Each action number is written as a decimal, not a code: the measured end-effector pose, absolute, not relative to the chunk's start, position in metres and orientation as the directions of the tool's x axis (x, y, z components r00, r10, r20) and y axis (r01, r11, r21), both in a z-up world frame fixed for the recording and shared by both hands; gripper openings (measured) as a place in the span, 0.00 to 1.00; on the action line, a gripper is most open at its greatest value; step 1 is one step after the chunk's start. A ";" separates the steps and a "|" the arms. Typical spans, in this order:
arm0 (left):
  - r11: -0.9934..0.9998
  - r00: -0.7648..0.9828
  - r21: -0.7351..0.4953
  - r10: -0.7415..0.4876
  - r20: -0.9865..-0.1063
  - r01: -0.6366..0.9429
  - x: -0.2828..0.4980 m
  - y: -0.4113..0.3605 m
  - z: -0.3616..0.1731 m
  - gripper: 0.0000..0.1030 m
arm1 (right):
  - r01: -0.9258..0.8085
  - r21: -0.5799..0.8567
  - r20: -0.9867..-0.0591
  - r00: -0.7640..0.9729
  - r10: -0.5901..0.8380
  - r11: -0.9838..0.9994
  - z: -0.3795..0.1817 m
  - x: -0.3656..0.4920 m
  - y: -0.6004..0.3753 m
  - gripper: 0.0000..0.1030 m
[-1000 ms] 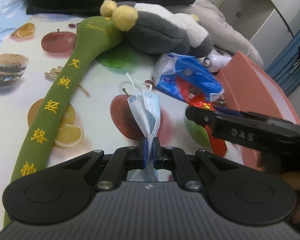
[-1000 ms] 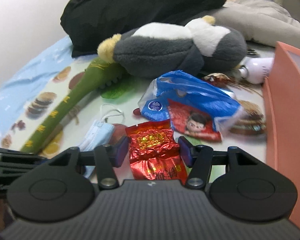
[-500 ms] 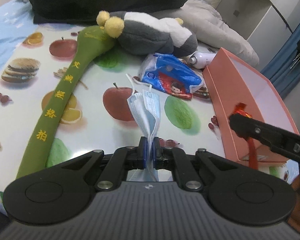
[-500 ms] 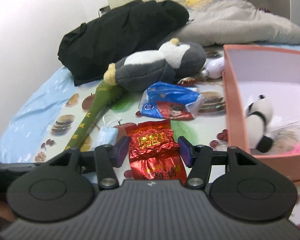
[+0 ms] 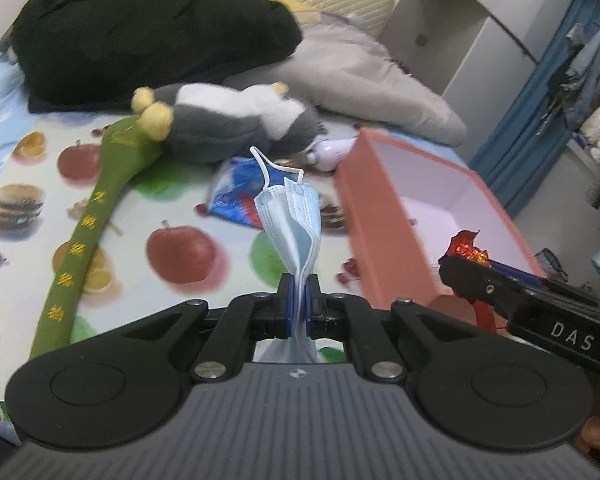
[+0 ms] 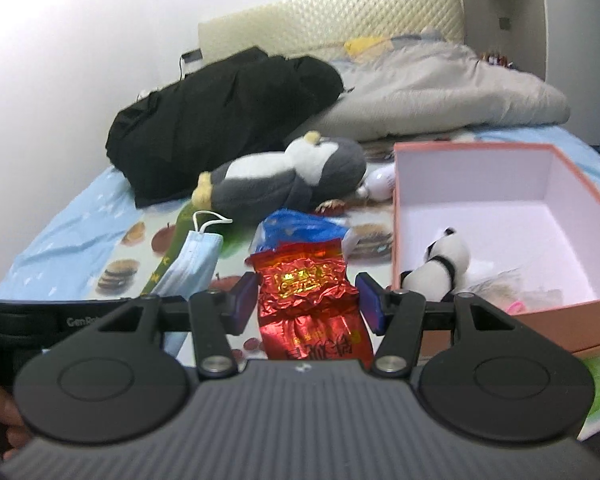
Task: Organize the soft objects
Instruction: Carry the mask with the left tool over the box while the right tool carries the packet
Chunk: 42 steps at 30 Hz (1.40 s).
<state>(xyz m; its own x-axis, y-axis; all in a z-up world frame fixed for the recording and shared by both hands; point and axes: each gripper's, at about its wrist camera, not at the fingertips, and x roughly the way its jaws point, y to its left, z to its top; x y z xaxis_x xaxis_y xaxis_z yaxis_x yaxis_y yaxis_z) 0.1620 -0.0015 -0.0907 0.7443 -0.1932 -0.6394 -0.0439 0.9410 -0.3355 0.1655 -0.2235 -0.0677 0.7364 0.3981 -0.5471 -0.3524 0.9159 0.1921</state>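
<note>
**Colleague:** What did you have in each hand at that point?

**Me:** My left gripper [image 5: 298, 300] had its fingers pinched fully together on the blue face mask [image 5: 294, 220], which stood up limp above them, clear of the bed [image 5: 28, 128]. My right gripper [image 6: 306, 300] had its fingers about half apart, pressing on both sides of the red foil packet [image 6: 308, 288]. Both were held over the patterned sheet, near the front edge of the bed.

**Colleague:** And the target?

**Me:** The pink box [image 6: 400, 220] sat by the bed's right edge, open, with a small panda toy [image 6: 440, 260] against its near wall. The penguin plush [image 6: 292, 180], the green padded stick [image 5: 96, 216] and the blue bag [image 6: 296, 228] were left on the sheet.

**Colleague:** How did you judge the drop should go?

**Me:** I reckoned each load should clear the box's near wall first, then go down inside before letting go. The mask hung floppy, so its ear loops might catch on the rim; I thought it wiser to release one hand at a time, beside the panda.
</note>
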 end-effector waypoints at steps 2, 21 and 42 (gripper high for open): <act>0.941 0.752 -0.338 -0.211 -0.624 -0.017 0.159 -0.011 -0.083 0.07 | -0.338 0.194 -0.539 0.748 0.388 0.921 -0.062 0.160 -0.234 0.56; 0.900 0.694 -0.383 -0.413 -0.590 0.209 0.192 -0.111 -0.061 0.07 | -0.159 0.193 -0.529 0.814 0.240 0.968 -0.050 0.142 -0.323 0.56; 0.878 0.527 -0.349 -0.477 -0.703 0.328 0.400 -0.216 -0.053 0.07 | -0.015 0.287 -0.686 0.695 0.216 0.958 -0.072 0.314 -0.415 0.56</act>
